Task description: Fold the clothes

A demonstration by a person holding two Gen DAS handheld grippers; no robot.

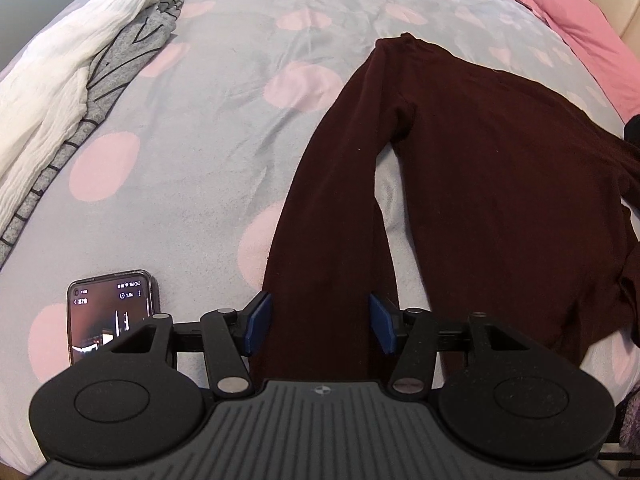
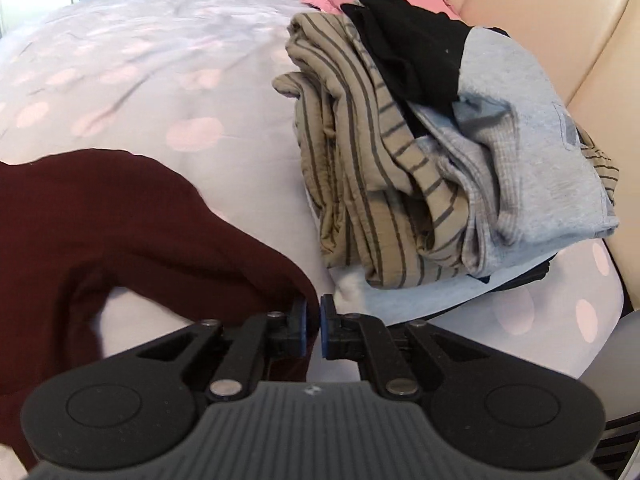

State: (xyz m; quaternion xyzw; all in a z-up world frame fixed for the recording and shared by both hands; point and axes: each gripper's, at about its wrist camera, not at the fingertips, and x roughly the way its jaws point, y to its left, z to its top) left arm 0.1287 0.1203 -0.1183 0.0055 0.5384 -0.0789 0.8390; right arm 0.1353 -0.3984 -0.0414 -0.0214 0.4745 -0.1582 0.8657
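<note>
A dark maroon long-sleeved top (image 1: 492,152) lies spread on the spotted bedsheet (image 1: 208,128). One sleeve (image 1: 328,240) runs straight toward me and passes between the blue pads (image 1: 258,326) of my left gripper (image 1: 320,326), which is open and straddles the sleeve low over the bed. In the right wrist view the same maroon top (image 2: 120,216) rises from the left to my right gripper (image 2: 313,326). Its jaws are nearly together, pinching the fabric's edge at the tips, with a thin slit between the pads.
A phone (image 1: 110,312) with a lit screen lies left of the left gripper. White and grey folded clothes (image 1: 60,92) line the bed's left edge. A heap of striped, grey and black garments (image 2: 420,152) sits right of the right gripper, against a cream headboard (image 2: 560,28). Pink pillow (image 1: 588,40) at far right.
</note>
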